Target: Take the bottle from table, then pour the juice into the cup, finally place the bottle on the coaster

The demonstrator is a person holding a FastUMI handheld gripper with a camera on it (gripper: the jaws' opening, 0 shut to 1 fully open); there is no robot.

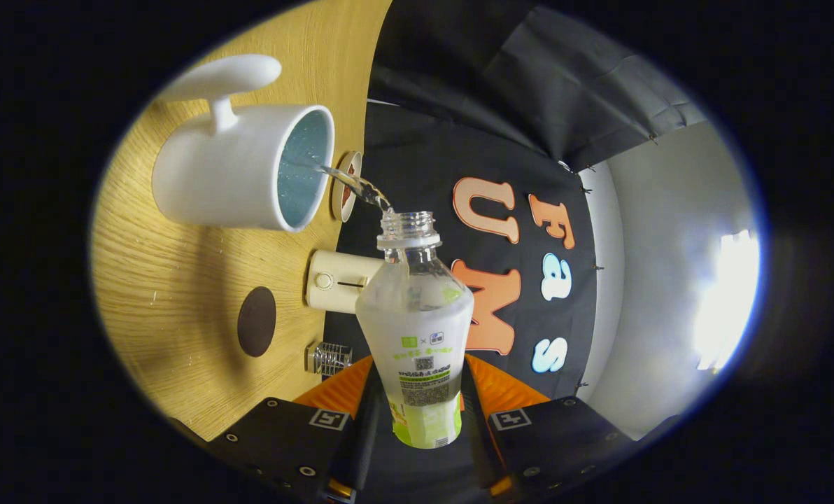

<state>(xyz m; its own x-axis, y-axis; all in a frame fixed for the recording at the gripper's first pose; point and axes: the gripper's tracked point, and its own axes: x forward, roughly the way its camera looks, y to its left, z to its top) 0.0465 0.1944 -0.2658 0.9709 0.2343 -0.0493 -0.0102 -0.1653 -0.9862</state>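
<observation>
Two fingers [427,420] close on the lower body of the bottle, one pad on either flank, so the grip is narrow and loaded.

Going left to right: the wooden tabletop [172,294] fills the nine o'clock side, tipped on end because the gripper is rolled over. On it the white mug [228,175] sits at about ten o'clock from the fingers, its blue-lined mouth facing the bottle. Below the mug lies the dark round coaster [257,321], well apart from it. A cream box with a dial [336,281] and a small ribbed glass [329,358] sit near the tabletop's far edge.

Next comes the clear plastic bottle [420,329], rising from between the fingers toward twelve o'clock, cap off. A thin stream of juice [350,183] runs from its neck into the mug.

By my judgement the bottle is light, nearly drained, thin-walled and smooth; a hard squeeze would buckle it. The labelled lower body, where it is held, looks the stiffest hold.
</observation>
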